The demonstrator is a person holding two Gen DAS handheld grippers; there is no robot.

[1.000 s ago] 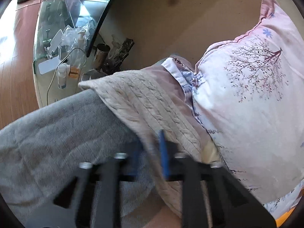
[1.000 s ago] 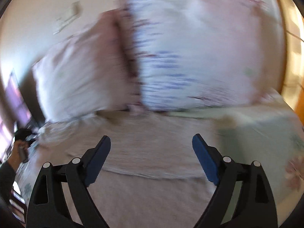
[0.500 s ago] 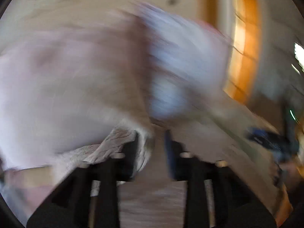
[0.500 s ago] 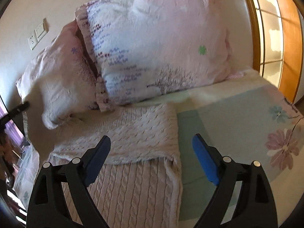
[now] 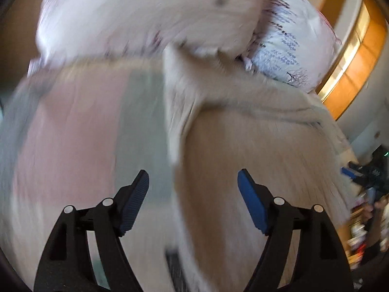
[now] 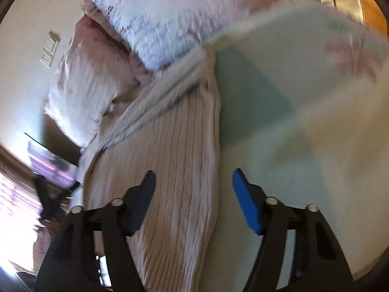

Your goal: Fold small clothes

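A beige cable-knit sweater (image 5: 255, 146) lies flat on the bed, its top part folded across near the pillows. It also shows in the right wrist view (image 6: 170, 158). My left gripper (image 5: 193, 189) is open and empty above the sweater's left edge. My right gripper (image 6: 193, 187) is open and empty above the sweater's right edge. Both views are blurred by motion.
Two pink floral pillows (image 5: 158, 12) (image 6: 158, 19) lean against the wall behind the sweater. The bedsheet (image 6: 304, 109) is pale green and cream with pink flowers. A wooden window frame (image 5: 357, 48) is at the right. Clutter (image 5: 369, 194) stands beyond the bed's edge.
My left gripper held a sweater fold, swung it over toward the pillows and has opened, letting it go. My right gripper stayed open and tilted down over the sweater's right edge.
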